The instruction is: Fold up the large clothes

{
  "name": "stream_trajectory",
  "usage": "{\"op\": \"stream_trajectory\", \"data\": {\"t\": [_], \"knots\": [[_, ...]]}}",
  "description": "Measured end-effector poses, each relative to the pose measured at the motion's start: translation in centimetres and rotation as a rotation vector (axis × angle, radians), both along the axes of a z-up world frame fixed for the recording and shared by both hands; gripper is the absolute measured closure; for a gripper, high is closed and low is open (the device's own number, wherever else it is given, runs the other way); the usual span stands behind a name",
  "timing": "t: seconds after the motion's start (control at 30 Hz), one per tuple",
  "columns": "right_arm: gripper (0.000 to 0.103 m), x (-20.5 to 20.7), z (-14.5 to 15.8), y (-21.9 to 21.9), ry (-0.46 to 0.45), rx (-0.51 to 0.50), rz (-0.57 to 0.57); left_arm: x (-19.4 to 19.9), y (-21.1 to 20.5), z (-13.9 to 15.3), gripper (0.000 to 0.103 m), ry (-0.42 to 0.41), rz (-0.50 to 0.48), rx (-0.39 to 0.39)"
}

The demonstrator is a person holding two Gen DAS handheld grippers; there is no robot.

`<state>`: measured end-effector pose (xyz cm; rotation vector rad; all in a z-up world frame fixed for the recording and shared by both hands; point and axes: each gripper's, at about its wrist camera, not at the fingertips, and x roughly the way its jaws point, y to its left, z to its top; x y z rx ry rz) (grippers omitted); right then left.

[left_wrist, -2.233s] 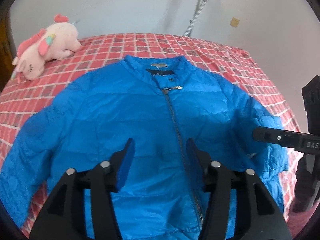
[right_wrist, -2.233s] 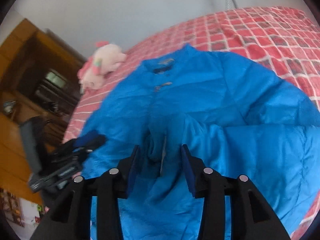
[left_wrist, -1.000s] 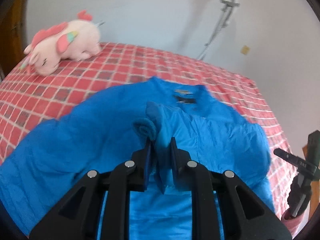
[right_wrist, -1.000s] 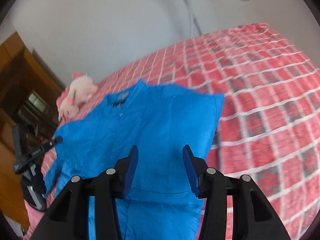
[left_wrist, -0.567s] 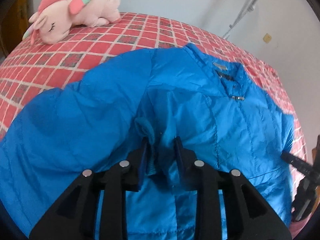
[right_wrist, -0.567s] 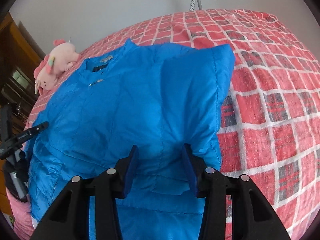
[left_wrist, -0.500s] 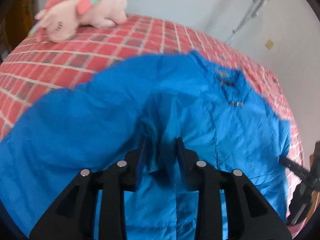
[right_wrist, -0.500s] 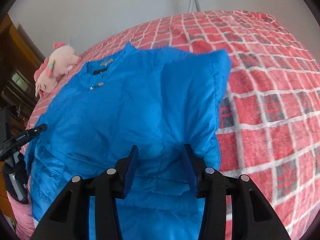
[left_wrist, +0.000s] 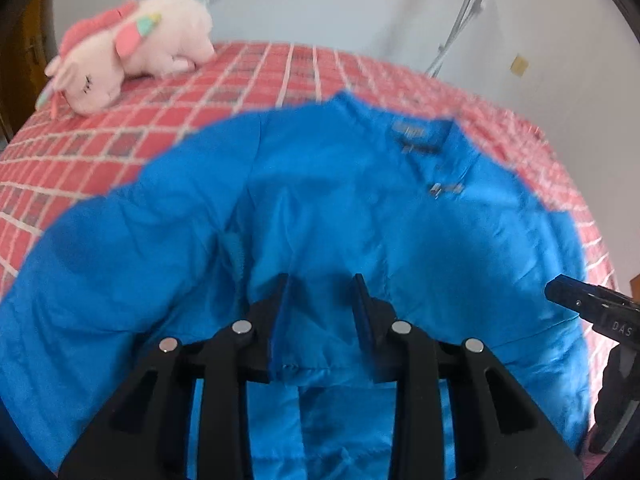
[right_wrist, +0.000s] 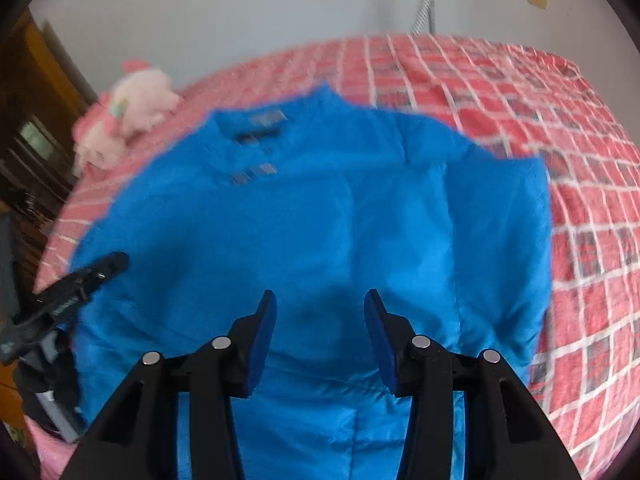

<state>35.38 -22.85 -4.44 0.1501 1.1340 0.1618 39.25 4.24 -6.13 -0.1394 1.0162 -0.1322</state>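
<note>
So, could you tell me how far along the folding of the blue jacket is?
Done: both sleeves look folded in over the front of the blue jacket on the red checked bedspread. In hand: nothing; the left gripper and right gripper hover open just above the fabric. Left: probably folding the body up from the hem.

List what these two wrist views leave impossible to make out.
- Blue jacket hem: left wrist view, hidden behind the left gripper.
- Collar label: right wrist view, blurred, unreadable.
- Plush toy: right wrist view, blurred, details lost.
- Bed edges: cut off by the fisheye rim.
</note>
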Motion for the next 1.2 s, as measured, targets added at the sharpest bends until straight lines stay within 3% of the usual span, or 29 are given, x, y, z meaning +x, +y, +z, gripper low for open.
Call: {"op": "stream_trajectory", "data": {"t": [0.1,0.2,0.47,0.63,0.9,1.0,1.07,1.2], "knots": [[0.057,0.5,-2.3,-0.5,0.012,0.027,-0.003,-0.1,-0.5,-0.4,0.073,-0.015,-0.021,0.045],[0.057,0.5,-2.5,-0.9,0.006,0.040,0.001,-0.4,-0.7,-0.4,0.073,-0.029,-0.024,0.060],[0.052,-2.2,1.2,-1.8,-0.064,0.072,0.017,-2.6,-1.2,3.2,0.067,-0.087,-0.039,-0.005],[0.052,-1.4,-1.2,-1.0,0.025,0.044,0.023,-1.1,-1.8,-0.3,0.068,0.012,-0.061,0.003],[0.052,-1.4,-2.1,-0.6,0.018,0.038,0.024,-1.1,-2.3,-1.2,0.068,0.000,-0.078,0.043],[0.049,-1.9,-0.3,-0.9,-0.003,0.068,0.032,-1.9,-1.5,0.6,0.066,0.009,-0.066,0.012],[0.042,-2.6,1.2,-0.8,-0.040,0.056,0.042,-2.8,-0.3,2.4,0.062,-0.020,-0.045,0.004],[0.041,-3.1,2.0,-0.4,-0.037,0.058,0.054,-6.3,4.7,6.0,0.052,-0.089,0.050,-0.002]]}}
